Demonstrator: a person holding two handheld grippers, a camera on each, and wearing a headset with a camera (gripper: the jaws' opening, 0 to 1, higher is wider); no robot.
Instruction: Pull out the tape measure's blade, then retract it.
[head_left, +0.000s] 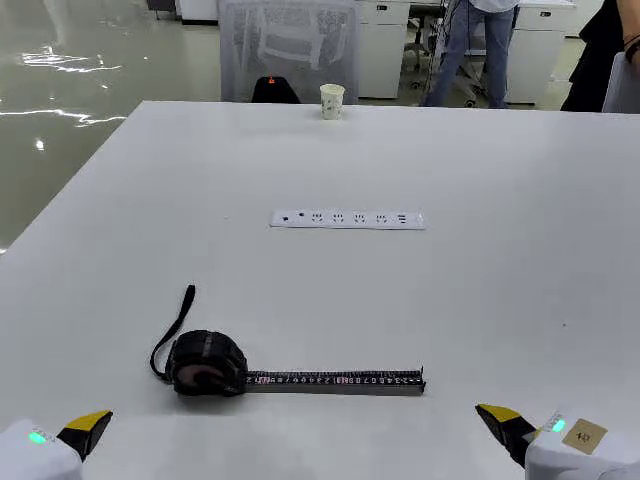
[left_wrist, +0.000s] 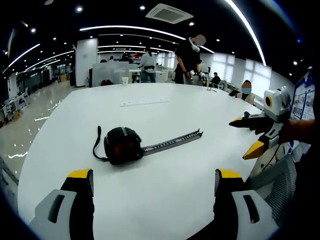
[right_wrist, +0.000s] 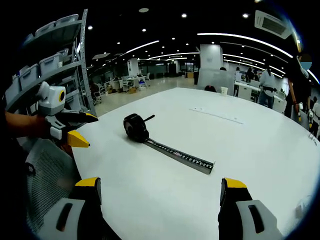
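The tape lies on the counter ahead of both claws and touches neither. Its blade is drawn out and lies flat, with the long axis crosswise to the person: case at the left end, hook at the right end. The left claw stands wide and empty. In its own view the case lies forward and slightly to its left, so it is the nearer claw to the case. The right claw is likewise wide and empty. The hook lies forward and a little to its right, so it is the nearer claw to that end. Judgement: the pull-out looks done and the retraction is not yet made. The coming move appears to call for the left claw to close across the case while the right guides the hook end leftward along the blade's axis. A strap trails from the case on its far side, clear of both approaches.
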